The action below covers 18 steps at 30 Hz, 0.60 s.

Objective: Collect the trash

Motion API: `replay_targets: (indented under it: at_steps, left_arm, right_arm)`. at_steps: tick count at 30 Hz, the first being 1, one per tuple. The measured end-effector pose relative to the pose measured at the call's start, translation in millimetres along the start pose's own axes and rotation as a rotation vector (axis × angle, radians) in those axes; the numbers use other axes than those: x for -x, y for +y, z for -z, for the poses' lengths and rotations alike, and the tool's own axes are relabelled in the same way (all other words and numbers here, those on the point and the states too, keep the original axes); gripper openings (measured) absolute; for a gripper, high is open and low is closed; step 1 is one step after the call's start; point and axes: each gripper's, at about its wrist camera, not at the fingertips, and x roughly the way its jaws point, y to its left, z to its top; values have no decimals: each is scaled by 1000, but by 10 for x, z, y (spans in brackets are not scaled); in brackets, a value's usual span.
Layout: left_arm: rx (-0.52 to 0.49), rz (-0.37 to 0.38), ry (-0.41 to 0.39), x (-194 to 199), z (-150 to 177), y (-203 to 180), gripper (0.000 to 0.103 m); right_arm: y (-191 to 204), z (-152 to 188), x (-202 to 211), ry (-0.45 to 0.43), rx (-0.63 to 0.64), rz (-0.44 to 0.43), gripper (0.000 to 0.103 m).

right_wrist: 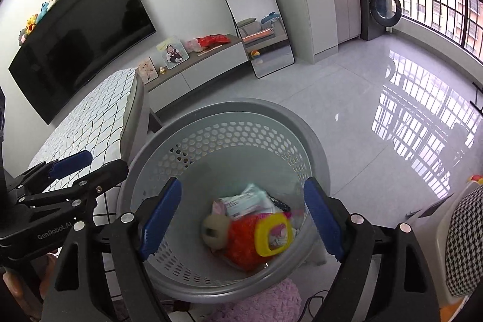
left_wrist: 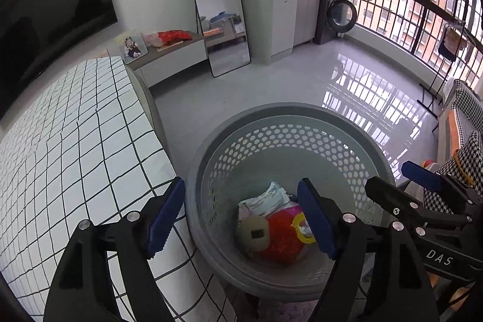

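A grey perforated basket [left_wrist: 283, 113] stands on the floor beside the table; it also shows in the right wrist view [right_wrist: 229, 107]. Inside lie a red crinkly bag [left_wrist: 282, 234] [right_wrist: 241, 240], a white-green packet [left_wrist: 265, 199] [right_wrist: 247, 201], a beige round piece [left_wrist: 253, 236] [right_wrist: 214, 230] and a yellow-rimmed wrapper [right_wrist: 273, 234]. My left gripper [left_wrist: 241, 219] is open and empty above the basket's near rim. My right gripper [right_wrist: 243, 219] is open and empty over the basket. The right gripper also shows at the right of the left wrist view [left_wrist: 401, 180].
A table with a white grid cloth [left_wrist: 75, 141] stands left of the basket. A TV [right_wrist: 81, 38], a low cabinet [right_wrist: 199, 65] and a leaning mirror [right_wrist: 250, 5] line the far wall. A houndstooth chair [right_wrist: 465, 234] is at the right. A pink fluffy mat [right_wrist: 265, 304] lies below the basket.
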Motion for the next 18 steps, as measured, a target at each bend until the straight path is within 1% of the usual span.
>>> replay_targets:
  at_steps: [4, 10, 18]
  left_arm:
    - [10, -27, -11, 48, 38, -5, 75]
    - [37, -38, -11, 84, 74, 37, 76]
    - [55, -53, -23, 131, 99, 100, 83]
  right_arm:
    - [-37, 35, 24, 1, -4, -2, 80]
    - [3, 42, 50, 1, 4, -1, 80]
    - [71, 54, 71, -15, 14, 10, 80]
